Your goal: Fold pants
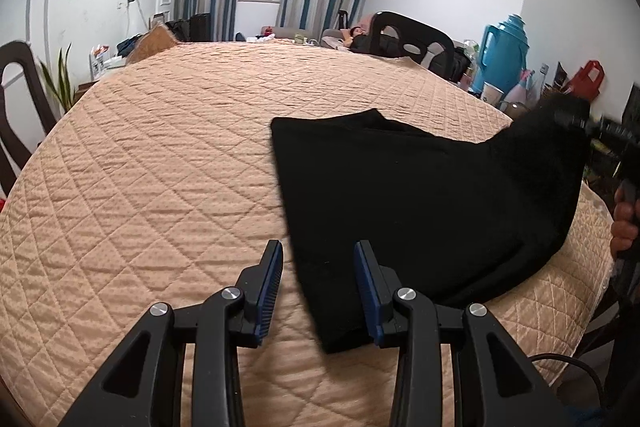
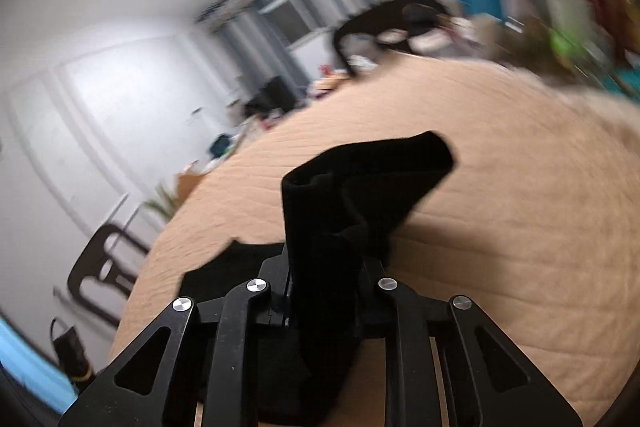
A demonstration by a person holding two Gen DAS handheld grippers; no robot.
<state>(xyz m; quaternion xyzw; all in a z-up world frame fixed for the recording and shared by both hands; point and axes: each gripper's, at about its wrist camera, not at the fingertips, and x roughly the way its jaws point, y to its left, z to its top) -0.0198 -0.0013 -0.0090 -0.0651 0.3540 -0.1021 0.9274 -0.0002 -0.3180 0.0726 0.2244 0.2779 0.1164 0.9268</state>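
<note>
Black pants (image 1: pixel 420 199) lie partly folded on the quilted tan table cover (image 1: pixel 160 167). My left gripper (image 1: pixel 318 287) is open and empty, its blue pads astride the near left edge of the pants, just above the cloth. My right gripper (image 2: pixel 326 267) is shut on a bunched part of the pants (image 2: pixel 320 211) and lifts it off the table. In the left wrist view the right gripper (image 1: pixel 576 115) holds the right end of the pants raised at the table's right edge.
A dark chair (image 1: pixel 412 43) stands at the far side and another (image 1: pixel 16 99) at the left. A blue thermos (image 1: pixel 504 55), cups and clutter stand beyond the right edge. The left half of the tan cover is bare.
</note>
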